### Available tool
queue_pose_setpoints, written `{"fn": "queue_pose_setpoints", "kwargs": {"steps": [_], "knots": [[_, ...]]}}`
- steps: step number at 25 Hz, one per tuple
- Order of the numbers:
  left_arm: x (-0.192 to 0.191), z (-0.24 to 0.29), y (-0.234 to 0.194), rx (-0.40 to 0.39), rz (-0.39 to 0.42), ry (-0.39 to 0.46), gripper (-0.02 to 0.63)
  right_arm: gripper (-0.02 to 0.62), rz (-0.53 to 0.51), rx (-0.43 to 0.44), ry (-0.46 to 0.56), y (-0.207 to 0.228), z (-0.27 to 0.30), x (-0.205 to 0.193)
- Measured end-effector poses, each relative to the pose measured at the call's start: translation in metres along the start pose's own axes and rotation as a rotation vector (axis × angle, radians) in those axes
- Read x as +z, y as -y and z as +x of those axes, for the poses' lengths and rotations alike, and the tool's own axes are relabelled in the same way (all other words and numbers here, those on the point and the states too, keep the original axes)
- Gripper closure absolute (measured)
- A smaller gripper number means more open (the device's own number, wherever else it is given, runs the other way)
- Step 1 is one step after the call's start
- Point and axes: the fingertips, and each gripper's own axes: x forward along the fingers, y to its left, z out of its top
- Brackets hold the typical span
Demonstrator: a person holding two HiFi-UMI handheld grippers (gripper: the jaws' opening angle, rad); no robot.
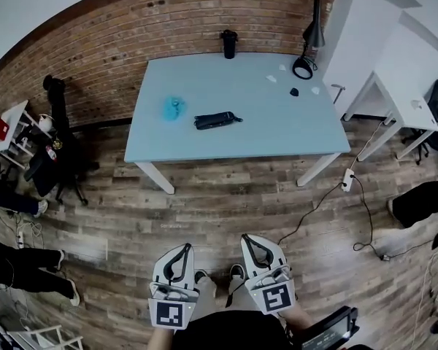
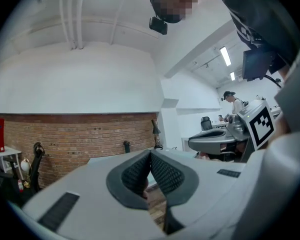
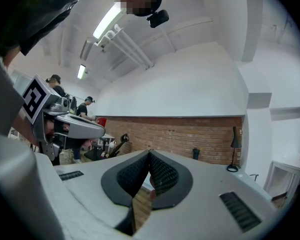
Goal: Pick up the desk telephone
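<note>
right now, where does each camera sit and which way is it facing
Head view: on the person's head, looking steeply down at the wooden floor and blue table; left gripper and right gripper show at the bottom.
Left gripper view: on the left gripper, looking level along its shut jaws toward the brick wall; the person's torso and right gripper show at right.
Right gripper view: on the right gripper, facing the same wall; left gripper shows at left.
Shared: both gripper views show the wall and desk lamp.
</note>
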Motion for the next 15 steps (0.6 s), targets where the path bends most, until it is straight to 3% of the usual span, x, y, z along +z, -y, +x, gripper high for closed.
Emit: {"fn": "queue_pose_setpoints", "kwargs": {"steps": [4,7,11,15], "knots": [[-0.021,0.006,-0.027,0.004,-0.04,-0.036,0.591,0.58,-0.052,0.015,0.0,-0.007,0.029,0.002],[-0.031,0.015,-0.052,-0.009,-0.093,-0.026,0.591,0.579,-0.042,-0.01,-0.07,-0.011,0.05,-0.003],[-0.036,0.024,-0.086,-0.037,-0.127,-0.016,0.591,0.58,-0.158,0.004,0.012,-0.024,0.089,0.029],[-0.04,0.031,-0.116,-0.068,-0.148,-0.028,0.591,0.58,-0.204,-0.005,0.007,-0.036,0.121,0.042]]}}
